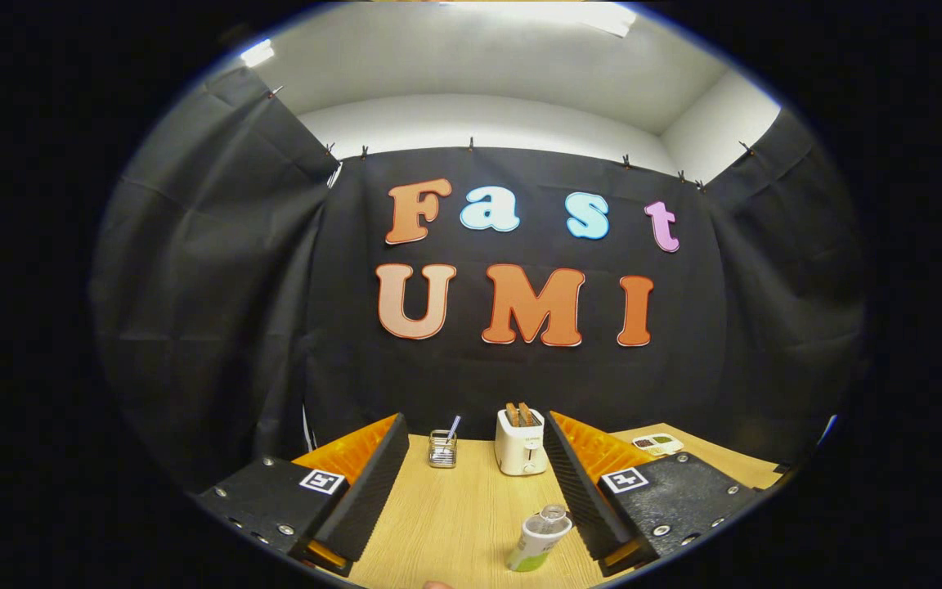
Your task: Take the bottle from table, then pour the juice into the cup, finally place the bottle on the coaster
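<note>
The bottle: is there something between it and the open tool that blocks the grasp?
Nothing visible does. The bottle stands on the table between the fingers of the open tool, close to the right one. The toaster and the small wire holder stand farther back.

No legible txt on bottle (538, 538) label.

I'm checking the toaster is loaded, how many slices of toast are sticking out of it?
2. Both stand side by side in the slots of the white toaster: the left slice, the right slice. It sits on the table beyond the open tool.
</note>
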Tool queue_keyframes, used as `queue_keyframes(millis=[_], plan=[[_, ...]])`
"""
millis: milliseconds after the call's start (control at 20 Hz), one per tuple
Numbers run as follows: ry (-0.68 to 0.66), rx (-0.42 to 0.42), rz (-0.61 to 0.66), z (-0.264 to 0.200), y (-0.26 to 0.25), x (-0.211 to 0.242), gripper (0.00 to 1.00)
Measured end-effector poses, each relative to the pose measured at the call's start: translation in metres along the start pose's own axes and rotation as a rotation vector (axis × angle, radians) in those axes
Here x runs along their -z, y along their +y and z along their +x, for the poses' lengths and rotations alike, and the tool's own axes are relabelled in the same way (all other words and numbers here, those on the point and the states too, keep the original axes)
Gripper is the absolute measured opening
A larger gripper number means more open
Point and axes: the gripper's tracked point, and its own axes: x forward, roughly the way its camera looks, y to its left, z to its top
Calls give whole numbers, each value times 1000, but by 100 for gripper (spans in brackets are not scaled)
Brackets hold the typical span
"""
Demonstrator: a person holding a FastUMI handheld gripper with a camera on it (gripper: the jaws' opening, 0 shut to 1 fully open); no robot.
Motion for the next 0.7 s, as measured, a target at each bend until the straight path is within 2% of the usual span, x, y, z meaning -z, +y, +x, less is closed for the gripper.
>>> queue_keyframes(millis=[150, 700], plan=[[11, -9, 12, 1, -1, 4, 98], [40, 71, 25, 9, -47, 13, 98]])
